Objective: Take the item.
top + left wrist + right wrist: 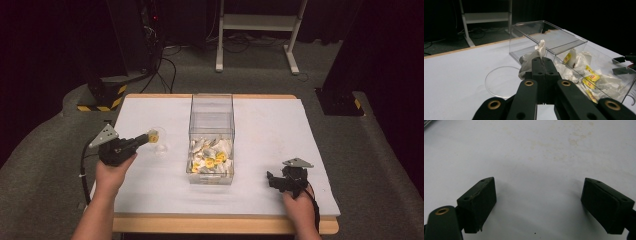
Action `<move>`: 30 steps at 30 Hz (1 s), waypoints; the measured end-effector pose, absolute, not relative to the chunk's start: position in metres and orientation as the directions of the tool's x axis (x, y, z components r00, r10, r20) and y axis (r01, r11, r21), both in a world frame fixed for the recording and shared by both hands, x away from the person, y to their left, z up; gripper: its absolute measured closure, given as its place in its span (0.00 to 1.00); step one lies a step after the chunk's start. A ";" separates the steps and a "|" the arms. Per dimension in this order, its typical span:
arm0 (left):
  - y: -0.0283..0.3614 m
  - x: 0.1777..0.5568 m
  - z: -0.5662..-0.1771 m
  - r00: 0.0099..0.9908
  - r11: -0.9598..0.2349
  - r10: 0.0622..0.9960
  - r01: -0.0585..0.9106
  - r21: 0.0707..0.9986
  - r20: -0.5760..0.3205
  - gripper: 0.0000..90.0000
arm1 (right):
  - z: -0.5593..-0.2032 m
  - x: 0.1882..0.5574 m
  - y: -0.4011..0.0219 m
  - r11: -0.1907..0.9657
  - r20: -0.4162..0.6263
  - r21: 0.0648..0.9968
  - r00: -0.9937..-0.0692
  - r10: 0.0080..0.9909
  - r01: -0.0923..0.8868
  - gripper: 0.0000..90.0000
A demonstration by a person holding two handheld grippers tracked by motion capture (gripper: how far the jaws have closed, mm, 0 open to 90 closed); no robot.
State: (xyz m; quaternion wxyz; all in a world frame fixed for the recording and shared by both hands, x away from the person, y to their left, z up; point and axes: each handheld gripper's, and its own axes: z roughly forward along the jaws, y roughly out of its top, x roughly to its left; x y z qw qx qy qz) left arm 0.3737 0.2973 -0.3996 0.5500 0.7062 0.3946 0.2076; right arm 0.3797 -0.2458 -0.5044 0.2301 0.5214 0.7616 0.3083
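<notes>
On the left side of the table, the left hand-held gripper (pixel 142 139) is held above the white surface with its jaws pressed together on one tea bag (pixel 532 59) — the crumpled white pouch is seen rising past the jaw tips in the left gripper view, and its yellow tag (pixel 153 136) shows in the high view. Just beneath and beyond the jaws, one round clear dish (pixel 503 81) is set on the table (pixel 280 131). To its right, at the table's middle, one clear plastic box (pixel 211 137) is placed, its near half heaped with white tea bags with yellow tags (pixel 212 159) — too many and too tangled to be counted. Near the front right corner, the right hand-held gripper (pixel 537 201) is held low over the bare white surface, its two jaws spread wide apart with nothing between them.
</notes>
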 end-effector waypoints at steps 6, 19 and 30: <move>0.301 0.378 -0.401 0.585 -0.083 0.799 0.336 0.938 -0.139 1.00 | -0.504 0.380 -0.246 0.266 -0.029 0.710 -0.351 0.936 0.652 0.14; 0.305 0.393 -0.407 0.555 -0.085 0.819 0.364 0.927 -0.143 1.00 | -0.504 0.380 -0.246 0.265 -0.028 0.709 -0.350 0.936 0.653 0.14; 0.302 0.408 -0.418 0.532 -0.084 0.831 0.406 0.910 -0.160 1.00 | -0.504 0.380 -0.246 0.266 -0.028 0.709 -0.350 0.936 0.653 0.14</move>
